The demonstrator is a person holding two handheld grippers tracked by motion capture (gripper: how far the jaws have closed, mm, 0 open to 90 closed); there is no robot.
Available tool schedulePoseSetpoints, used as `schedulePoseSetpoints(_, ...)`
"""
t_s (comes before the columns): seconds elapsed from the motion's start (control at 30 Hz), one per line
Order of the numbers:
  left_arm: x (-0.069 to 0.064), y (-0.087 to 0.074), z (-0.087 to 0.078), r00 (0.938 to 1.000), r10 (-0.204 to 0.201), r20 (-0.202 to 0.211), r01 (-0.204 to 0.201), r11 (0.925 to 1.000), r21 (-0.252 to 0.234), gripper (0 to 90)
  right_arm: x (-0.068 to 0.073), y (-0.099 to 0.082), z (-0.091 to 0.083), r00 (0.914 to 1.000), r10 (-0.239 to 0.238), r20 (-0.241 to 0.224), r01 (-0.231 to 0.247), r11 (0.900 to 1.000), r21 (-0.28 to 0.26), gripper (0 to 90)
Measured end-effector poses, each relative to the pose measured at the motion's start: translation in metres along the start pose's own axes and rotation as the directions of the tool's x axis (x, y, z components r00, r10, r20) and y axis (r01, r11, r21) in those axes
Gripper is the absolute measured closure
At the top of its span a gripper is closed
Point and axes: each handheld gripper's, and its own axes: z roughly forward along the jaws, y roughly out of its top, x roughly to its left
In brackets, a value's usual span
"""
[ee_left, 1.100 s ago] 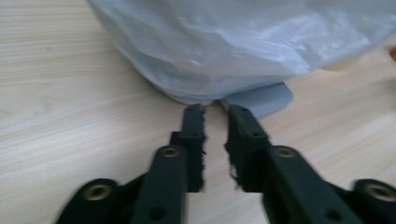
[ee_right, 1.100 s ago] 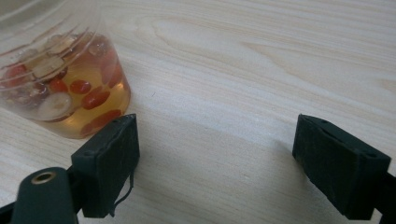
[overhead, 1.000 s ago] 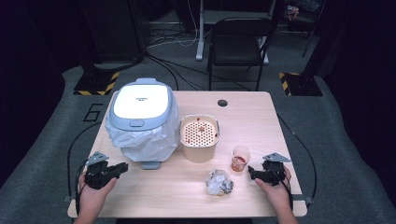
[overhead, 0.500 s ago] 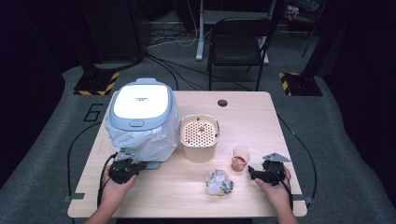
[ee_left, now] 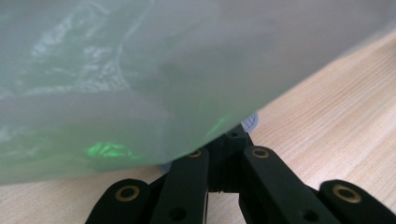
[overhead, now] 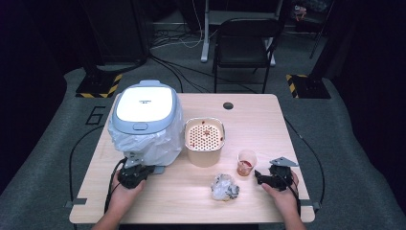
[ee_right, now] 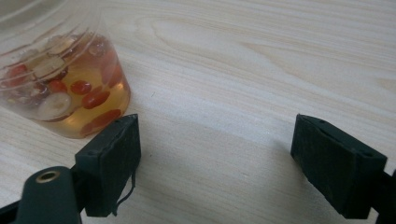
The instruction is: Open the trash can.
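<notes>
Overhead and gripper views of a wooden table (overhead: 268, 120) with two hand-held grippers. The left gripper (overhead: 136, 171) lies at the near left of the table, its tip against the near lower edge of the plastic bag (overhead: 153, 143) that wraps the body of a white appliance (overhead: 143, 105) with a closed grey-rimmed lid. In the left gripper view the jaws have just been closing and now meet at the tip (ee_left: 233, 140), directly under the overhanging translucent plastic bag (ee_left: 140, 70); the contact point is hidden by the film, so whether a fold is pinched cannot be told. The right gripper (overhead: 266, 178) rests at the near right of the table, jaws wide apart and holding nothing. In the right gripper view its left pad (ee_right: 112, 154) stands just beside a clear cup (ee_right: 60, 88) of amber liquid with red and pale pieces; bare wood shows between the pads. In the high view the same cup (overhead: 246, 162) stands just left of the right gripper. A perforated metal basket (overhead: 205, 141) sits at the table's centre, just right of the bagged appliance. A crumpled wrapper (overhead: 225, 187) lies near the front edge, between the two grippers. A dark chair (overhead: 244, 43) stands beyond the far edge.
</notes>
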Motion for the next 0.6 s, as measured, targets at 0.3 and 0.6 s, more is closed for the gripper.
schedulePoseSetpoints(0.3,-0.002,-0.001,0.005,0.9991,-0.042,0.003,0.042,0.9991,0.005,90.0,-0.002,0.0,-0.003,0.9998,0.019,0.004,-0.019,0.9998,0.0,24.1)
schedulePoseSetpoints(0.6,-0.001,-0.004,0.011,0.9998,-0.022,-0.002,0.022,0.9993,0.031,90.0,0.002,0.004,-0.014,0.9996,0.018,-0.022,-0.018,0.9996,0.024,31.8)
